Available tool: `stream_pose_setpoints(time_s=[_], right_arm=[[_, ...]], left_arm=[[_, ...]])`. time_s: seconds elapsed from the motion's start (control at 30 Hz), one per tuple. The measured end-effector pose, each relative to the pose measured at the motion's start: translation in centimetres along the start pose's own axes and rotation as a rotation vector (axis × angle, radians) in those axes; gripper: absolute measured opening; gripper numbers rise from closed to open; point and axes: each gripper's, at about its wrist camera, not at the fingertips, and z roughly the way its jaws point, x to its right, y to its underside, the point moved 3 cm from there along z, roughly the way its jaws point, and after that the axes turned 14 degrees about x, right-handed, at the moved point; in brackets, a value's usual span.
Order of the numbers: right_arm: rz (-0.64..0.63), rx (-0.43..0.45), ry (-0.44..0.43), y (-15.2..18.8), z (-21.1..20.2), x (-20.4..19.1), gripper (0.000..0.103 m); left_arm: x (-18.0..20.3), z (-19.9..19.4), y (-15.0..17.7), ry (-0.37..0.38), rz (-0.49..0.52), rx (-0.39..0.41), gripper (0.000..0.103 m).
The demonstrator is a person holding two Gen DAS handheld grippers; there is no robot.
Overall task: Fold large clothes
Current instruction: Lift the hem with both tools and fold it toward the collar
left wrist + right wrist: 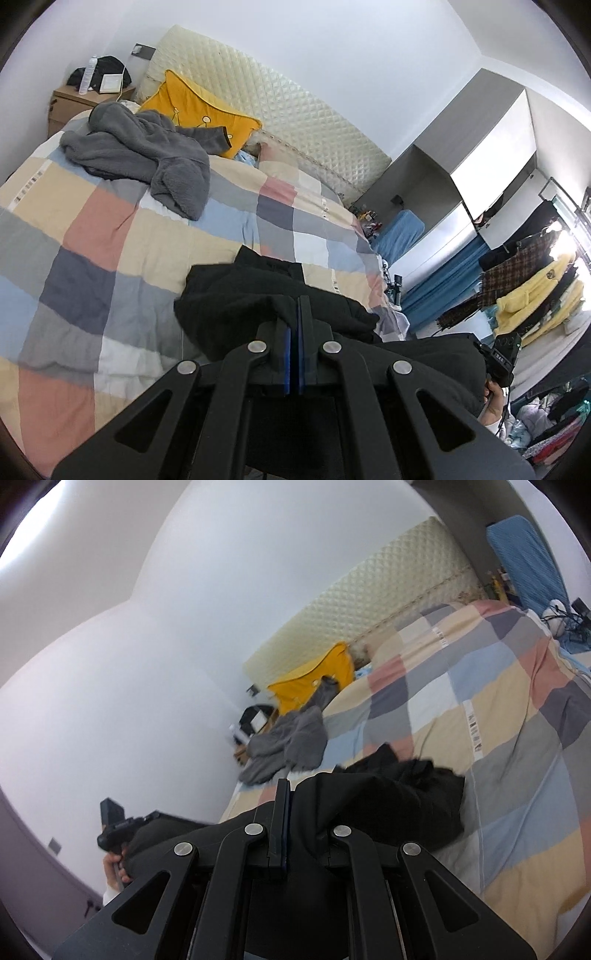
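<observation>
A black garment (236, 295) hangs lifted over the patchwork quilt (92, 229), stretched between both grippers. My left gripper (297, 301) is shut, with the black cloth pinched between its blue pads and draped over its left finger. In the right wrist view the black garment (391, 797) bunches over the quilt (517, 738), and my right gripper (285, 784) is shut on a fold that covers its right finger. Each gripper shows in the other view: the right gripper (502, 354) at the garment's right end, the left gripper (114, 823) in a hand at its left end.
A grey fleece garment (147, 155) lies crumpled near a yellow pillow (199, 110) by the quilted headboard (295, 103). A wooden bedside table (70, 103) stands at the far left. A grey wardrobe (461, 166) and hanging clothes (532, 295) fill the right side.
</observation>
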Motion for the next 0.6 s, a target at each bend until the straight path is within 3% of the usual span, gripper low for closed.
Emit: stream_pose_setpoints(time_s=[0.17, 0.33, 0.47, 0.6], right_arm=[[-0.009, 0.057, 0.136, -1.0, 4.9, 2.8, 0.006], [-0.042, 0.1, 0.225, -0.9, 10.8, 5.9, 0.006], [-0.009, 0.09, 0.272, 0.6, 15.4, 9.6, 0.006], [-0.016, 0.023, 0.331, 2.3, 19.5, 13.7, 0.006]], left_arm=[[-0.6, 5.0, -2.8, -0.05, 0.0, -0.028, 0.002], [-2.7, 11.0, -4.1, -0.155, 0.038, -0.072, 0.002], [-6.2, 16.8, -3.7, -0.224, -0.029, -0.13, 0.003], [-9.7, 22.4, -1.5, -0.351, -0.06, -0.212, 0.003]])
